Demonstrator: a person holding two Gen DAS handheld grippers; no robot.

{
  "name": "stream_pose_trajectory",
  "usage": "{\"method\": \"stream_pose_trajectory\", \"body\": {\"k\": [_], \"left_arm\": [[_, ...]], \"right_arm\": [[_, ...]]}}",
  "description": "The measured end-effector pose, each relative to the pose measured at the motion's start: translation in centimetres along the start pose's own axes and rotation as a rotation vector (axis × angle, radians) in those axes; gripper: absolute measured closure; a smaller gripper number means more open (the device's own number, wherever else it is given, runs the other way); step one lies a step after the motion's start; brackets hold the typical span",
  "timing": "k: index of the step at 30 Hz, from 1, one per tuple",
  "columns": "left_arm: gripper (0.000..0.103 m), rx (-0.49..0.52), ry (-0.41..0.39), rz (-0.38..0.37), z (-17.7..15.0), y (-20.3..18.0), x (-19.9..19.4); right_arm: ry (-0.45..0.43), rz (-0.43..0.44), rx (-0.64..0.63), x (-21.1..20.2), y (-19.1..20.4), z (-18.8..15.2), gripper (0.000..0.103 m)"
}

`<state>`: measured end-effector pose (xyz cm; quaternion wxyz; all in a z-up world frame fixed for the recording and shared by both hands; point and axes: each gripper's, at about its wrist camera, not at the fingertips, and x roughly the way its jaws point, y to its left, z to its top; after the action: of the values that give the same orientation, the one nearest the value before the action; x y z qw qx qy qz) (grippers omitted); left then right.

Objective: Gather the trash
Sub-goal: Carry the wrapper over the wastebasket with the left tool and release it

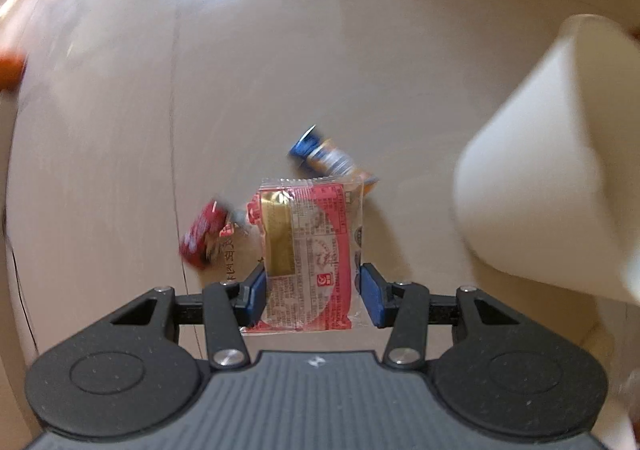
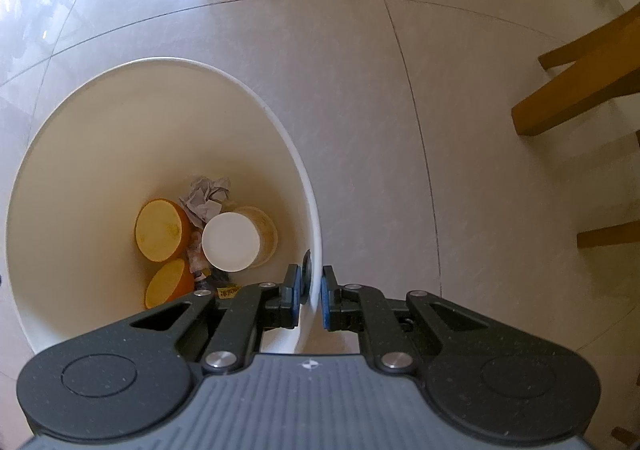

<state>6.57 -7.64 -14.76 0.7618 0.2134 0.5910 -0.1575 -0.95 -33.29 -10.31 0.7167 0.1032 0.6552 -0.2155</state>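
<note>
Your left claw (image 1: pixel 312 296) pinches the flat red-and-gold plastic snack packet (image 1: pixel 310 254) by its sides; it could slip before reaching the white plastic bin (image 2: pixel 308 185), whose rim your right claw (image 2: pixel 311 296) clamps.

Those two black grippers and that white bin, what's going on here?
A person is picking litter off the tiled floor with two hand-held grippers. The left gripper holds a red and gold snack packet above the floor, beside the white bin. Two more wrappers, one red and one blue, lie below. The right gripper pinches the bin's rim; inside are orange halves, crumpled paper and a paper cup.
</note>
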Motion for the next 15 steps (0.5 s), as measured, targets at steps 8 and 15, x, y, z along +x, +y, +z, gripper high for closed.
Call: {"method": "stream_pose_trajectory", "body": {"k": [8, 15], "left_arm": [[0.056, 0.220, -0.056, -0.122, 4.6, -5.2, -8.0], [0.056, 0.350, -0.144, -0.187, 9.1, -10.7, -11.4]], "right_arm": [[-0.014, 0.009, 0.004, 0.0, -0.3, -0.4, 0.090], [-0.017, 0.015, 0.002, 0.0, -0.6, -0.6, 0.090]]}}
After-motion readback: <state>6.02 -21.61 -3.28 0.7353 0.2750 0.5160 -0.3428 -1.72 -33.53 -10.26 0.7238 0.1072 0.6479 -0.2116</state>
